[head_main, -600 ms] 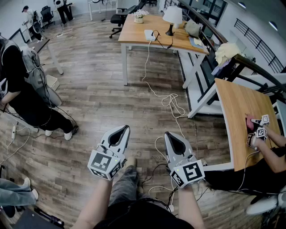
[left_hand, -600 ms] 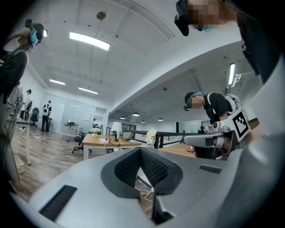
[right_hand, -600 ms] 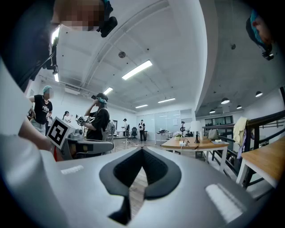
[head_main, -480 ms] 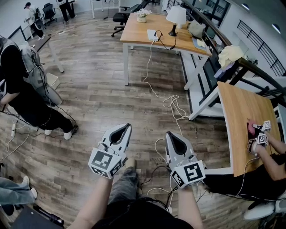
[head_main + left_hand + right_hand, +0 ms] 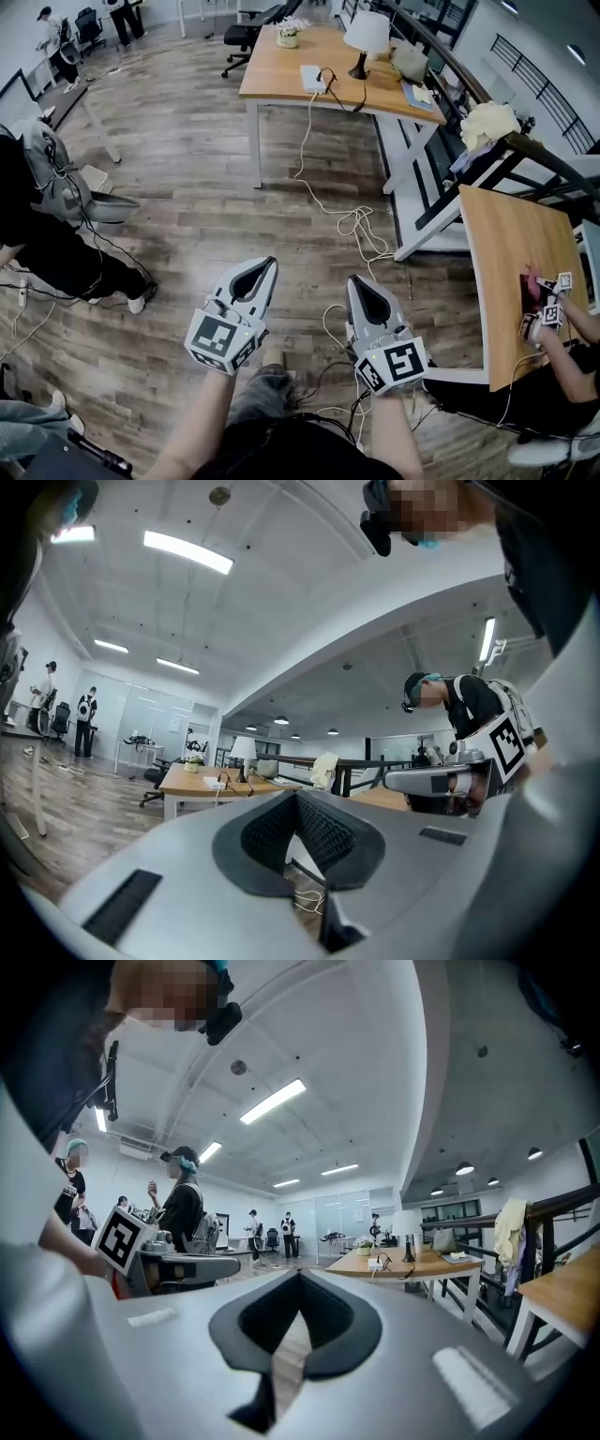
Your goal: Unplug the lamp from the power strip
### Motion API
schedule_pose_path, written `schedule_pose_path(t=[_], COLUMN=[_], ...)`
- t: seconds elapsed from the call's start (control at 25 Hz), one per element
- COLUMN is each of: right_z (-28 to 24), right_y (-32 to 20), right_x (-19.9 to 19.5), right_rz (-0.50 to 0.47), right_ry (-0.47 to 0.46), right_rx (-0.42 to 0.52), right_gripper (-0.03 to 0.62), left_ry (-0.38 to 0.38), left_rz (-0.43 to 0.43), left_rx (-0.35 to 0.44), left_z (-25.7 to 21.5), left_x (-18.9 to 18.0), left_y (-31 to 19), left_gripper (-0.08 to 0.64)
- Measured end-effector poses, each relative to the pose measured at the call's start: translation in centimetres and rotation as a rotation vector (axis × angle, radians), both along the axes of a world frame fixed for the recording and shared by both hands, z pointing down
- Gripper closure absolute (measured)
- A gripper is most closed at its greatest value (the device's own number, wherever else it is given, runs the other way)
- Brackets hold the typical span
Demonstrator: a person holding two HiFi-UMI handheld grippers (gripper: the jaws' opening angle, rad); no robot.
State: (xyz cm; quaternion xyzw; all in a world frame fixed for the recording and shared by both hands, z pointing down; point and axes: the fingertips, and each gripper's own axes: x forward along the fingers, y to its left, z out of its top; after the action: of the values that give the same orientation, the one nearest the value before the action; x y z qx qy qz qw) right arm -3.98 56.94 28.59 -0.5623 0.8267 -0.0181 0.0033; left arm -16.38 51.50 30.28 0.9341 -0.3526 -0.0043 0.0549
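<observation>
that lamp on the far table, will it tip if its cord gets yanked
Probably top-heavy: the lamp carries a wide white shade on a thin dark stem over a small base, so a sideways tug could tip it. Its black cord loops loosely toward the power strip, so it is likely floppy.

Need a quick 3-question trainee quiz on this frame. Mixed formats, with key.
1. True or false: the lamp stands on the floor.
2. What does the right gripper hold? A) a plug B) nothing, its jaws are shut C) a cord
3. Fill in: the white power strip lies on the same wooden ____ as the lamp.
Key: 1 false; 2 B; 3 desk.
</observation>
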Motion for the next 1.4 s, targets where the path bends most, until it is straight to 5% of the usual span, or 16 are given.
schedule_pose_path(t=[0.44,1.4], right_z=[-0.5,-0.8], right_y=[-6.5,-12.5], right_x=[-0.5,0.3], right_rz=[0.035,0.053], right_ry=[0.029,-0.037], right_rx=[0.020,-0.013], right_gripper=[0.584,0.584], left_ry=[0.030,0.066], left_rz=[0.016,-0.067], left_rx=[0.009,-0.039], left_z=[-0.3,0.7], left_x=[-1.0,-4.4], left_y=[-7.3,-12.7], left_gripper=[0.563,0.565])
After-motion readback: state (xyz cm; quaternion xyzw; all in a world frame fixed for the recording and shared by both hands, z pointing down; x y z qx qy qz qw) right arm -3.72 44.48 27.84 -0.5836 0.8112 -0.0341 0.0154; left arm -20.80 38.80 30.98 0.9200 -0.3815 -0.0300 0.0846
